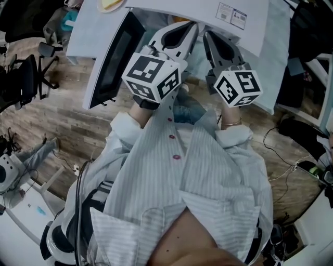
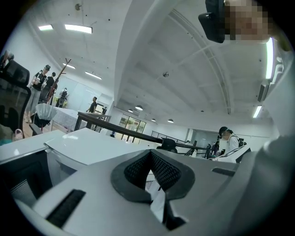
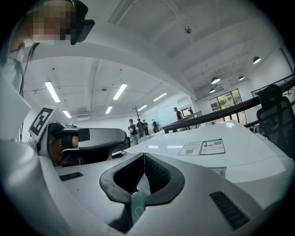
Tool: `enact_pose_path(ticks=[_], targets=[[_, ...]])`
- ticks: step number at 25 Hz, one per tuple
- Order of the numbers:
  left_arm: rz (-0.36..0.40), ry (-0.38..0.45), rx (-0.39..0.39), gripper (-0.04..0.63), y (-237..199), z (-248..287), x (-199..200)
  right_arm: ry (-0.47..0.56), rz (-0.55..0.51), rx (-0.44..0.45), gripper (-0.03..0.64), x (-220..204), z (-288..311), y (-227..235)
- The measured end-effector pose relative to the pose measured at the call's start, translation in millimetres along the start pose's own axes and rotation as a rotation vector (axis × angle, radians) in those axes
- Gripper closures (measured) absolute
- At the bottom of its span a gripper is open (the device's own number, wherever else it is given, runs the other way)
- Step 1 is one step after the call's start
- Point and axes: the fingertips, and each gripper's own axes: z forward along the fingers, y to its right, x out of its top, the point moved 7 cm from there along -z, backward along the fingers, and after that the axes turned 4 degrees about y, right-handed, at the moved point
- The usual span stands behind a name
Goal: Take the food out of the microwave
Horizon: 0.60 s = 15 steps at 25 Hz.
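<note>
Head view: left gripper (image 1: 193,25), right gripper (image 1: 207,35) side by side, aimed 12 o'clock at microwave (image 1: 208,13), door (image 1: 112,62) open at 10. Yellow scrap (image 1: 109,4) at 11, possibly food; cavity unseen.
Left gripper view: jaws shut, empty.
Right gripper view: likewise.
Reckon reach-in pending; next needs jaws opened.

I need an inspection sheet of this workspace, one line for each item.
Surface: table, largely taken by the microwave.
Job's things: microwave, door swung open, inside hidden; a yellow thing on the table edge, cut off by the picture.
Clutter: nothing seen.
Grippers: left gripper and right gripper both shut, empty, side by side before the microwave.
Cables: cables on the floor at the right.
Surroundings: wood floor, office chair, people far behind.
</note>
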Motion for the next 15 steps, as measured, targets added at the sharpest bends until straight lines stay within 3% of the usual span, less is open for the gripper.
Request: enact_pose_path(ticks=[15], targets=[[-0.029, -0.029, -0.006, 0.588, -32.3, -0.2, -3.6, 0.005, 0.02, -0.063, 0.584, -3.5, 20.7, -3.7]])
